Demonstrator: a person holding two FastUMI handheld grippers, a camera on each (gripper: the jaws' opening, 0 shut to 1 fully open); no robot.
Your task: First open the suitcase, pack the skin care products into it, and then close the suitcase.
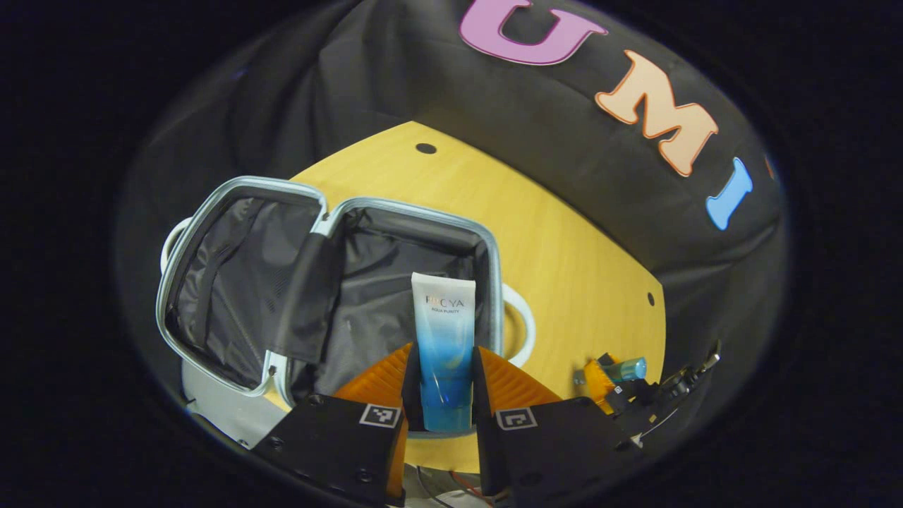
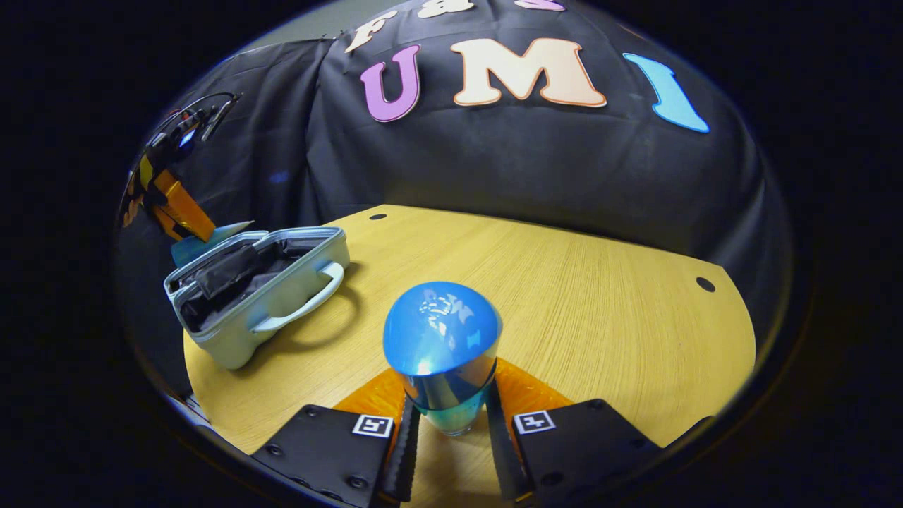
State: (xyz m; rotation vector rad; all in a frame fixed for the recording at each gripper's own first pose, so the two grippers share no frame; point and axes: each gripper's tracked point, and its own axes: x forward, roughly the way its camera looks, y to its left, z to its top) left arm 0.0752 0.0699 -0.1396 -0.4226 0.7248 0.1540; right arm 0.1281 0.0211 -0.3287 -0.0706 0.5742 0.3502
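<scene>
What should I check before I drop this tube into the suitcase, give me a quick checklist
1. Suitcase open, lid laid back: ok.
2. Left gripper shut on the blue and white tube: ok.
3. Tube over the open compartment: ok in the left gripper view; its height above the lining: cannot tell.
4. Compartment free of other products where it shows: ok.
5. Right gripper gripping the blue bottle over the wooden table, clear of the suitcase: ok.

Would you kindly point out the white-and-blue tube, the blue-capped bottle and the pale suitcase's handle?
White-and-blue tube (image 1: 444, 346): left gripper view, mid-body, between the fingers.
Blue-capped bottle (image 2: 441, 331): right gripper view, top of its domed cap.
Pale suitcase's handle (image 2: 307, 302): right gripper view, middle of the grip.
</scene>
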